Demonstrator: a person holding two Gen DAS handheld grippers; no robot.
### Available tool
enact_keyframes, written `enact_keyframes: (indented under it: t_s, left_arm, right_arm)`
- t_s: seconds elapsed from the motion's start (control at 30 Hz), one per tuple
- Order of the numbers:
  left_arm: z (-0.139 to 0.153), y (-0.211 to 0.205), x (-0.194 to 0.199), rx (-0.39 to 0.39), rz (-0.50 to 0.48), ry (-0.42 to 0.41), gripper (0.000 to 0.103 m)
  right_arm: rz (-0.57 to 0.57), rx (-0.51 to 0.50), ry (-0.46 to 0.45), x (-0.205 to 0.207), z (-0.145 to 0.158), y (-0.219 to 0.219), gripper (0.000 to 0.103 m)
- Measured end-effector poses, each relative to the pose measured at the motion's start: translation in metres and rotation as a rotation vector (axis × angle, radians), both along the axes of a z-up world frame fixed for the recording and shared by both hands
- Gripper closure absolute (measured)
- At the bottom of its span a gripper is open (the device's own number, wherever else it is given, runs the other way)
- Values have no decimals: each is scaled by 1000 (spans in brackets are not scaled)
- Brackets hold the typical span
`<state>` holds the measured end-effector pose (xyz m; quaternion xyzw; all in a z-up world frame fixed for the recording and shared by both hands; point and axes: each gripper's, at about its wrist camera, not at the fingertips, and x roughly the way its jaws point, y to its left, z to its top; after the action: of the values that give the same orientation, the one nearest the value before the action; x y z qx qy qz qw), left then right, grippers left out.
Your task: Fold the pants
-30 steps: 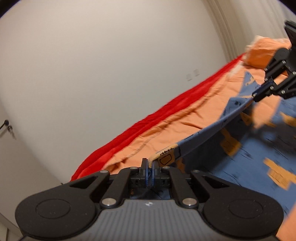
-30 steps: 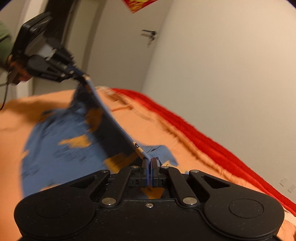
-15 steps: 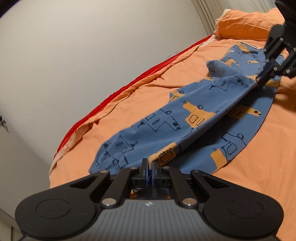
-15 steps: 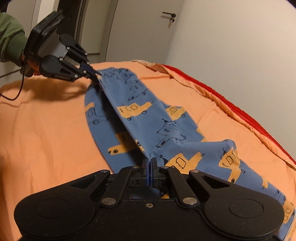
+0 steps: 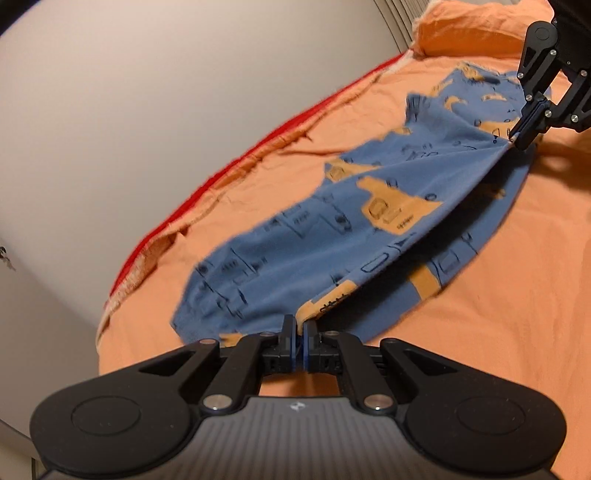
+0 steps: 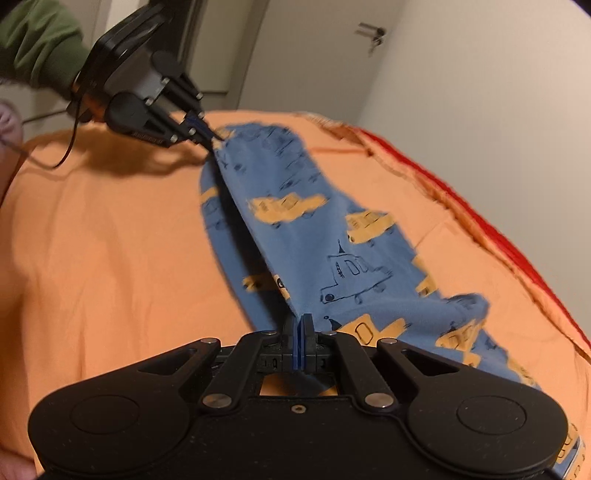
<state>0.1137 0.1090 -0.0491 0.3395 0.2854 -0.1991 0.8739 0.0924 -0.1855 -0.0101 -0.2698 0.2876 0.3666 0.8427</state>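
Blue pants with orange vehicle prints (image 5: 332, 229) lie on the orange bed sheet (image 5: 498, 295). One leg is held stretched and is folded over the other leg. My left gripper (image 5: 300, 328) is shut on the edge of the pants at one end. My right gripper (image 6: 297, 325) is shut on the same edge at the other end. Each gripper shows in the other view: the right gripper (image 5: 517, 138) at far right, the left gripper (image 6: 216, 140) at upper left. The held edge (image 6: 258, 236) runs taut between them, low over the lower leg.
The bed runs along a white wall (image 5: 147, 110), with a red cover edge (image 5: 229, 173) against it. An orange pillow (image 5: 476, 29) lies at the head. A door with a handle (image 6: 371, 33) stands beyond the foot. A green sleeve (image 6: 33, 40) is behind the left gripper.
Both grippers have come down from well above the bed with the held pant edge. The upper leg has spread out over the lower leg and the sheet.
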Motion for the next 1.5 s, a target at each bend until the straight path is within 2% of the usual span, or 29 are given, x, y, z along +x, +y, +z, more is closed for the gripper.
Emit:
enact_keyframes:
  t_s: [0.1, 0.3, 0.57, 0.63, 0.67, 0.7, 0.73, 0.77, 0.8, 0.83, 0.9, 1.0, 1.07, 1.2, 1.37, 1.5]
  left_arm:
    - [-6, -2, -1, 7, 2, 10, 100]
    - [-5, 0, 0, 1, 4, 27, 100]
    - [-9, -4, 0, 41, -1, 57, 97]
    - [-3, -4, 0, 13, 19, 77, 91]
    - [2, -3, 0, -29, 34, 97, 79]
    - [9, -2, -1, -95, 53, 124, 49]
    - [17, -2, -2, -182, 78, 148, 32]
    - [24, -2, -3, -279, 114, 163, 5]
    - [30, -4, -4, -379, 162, 173, 1]
    - [34, -7, -2, -474, 211, 202, 0]
    - [38, -20, 9, -601, 319, 300, 0]
    - [38, -43, 22, -673, 461, 339, 1]
    - [39, -57, 29, -685, 511, 342, 1]
    - [40, -84, 32, -696, 503, 348, 0]
    - [36, -119, 36, -643, 485, 375, 0]
    - [30, -142, 42, -612, 512, 417, 0]
  right_arm:
    - [14, -19, 14, -1, -8, 2, 103]
    - [18, -10, 23, 1, -4, -1, 103]
    - [24, -43, 40, 4, -16, 3, 103]
    - [5, -32, 47, 5, -14, 2, 94]
    - [-6, -17, 54, 5, -12, 0, 89]
    - [-21, 2, 54, 4, -10, -3, 72]
    - [-44, 26, 48, 4, -7, -7, 51]
    - [-70, 58, 43, 3, -3, -13, 42]
    - [-101, 95, 37, 3, 0, -19, 30]
    - [-150, 129, 27, 3, 3, -26, 26]
    - [-264, 184, 13, 6, 7, -40, 22]
    - [-439, 236, -4, 8, 10, -61, 16]
    - [-519, 258, -13, 5, 11, -74, 13]
    - [-584, 308, -15, -5, 11, -97, 3]
    - [-624, 310, -18, -17, 4, -115, 1]
    - [-671, 319, -8, -23, 0, -133, 1]
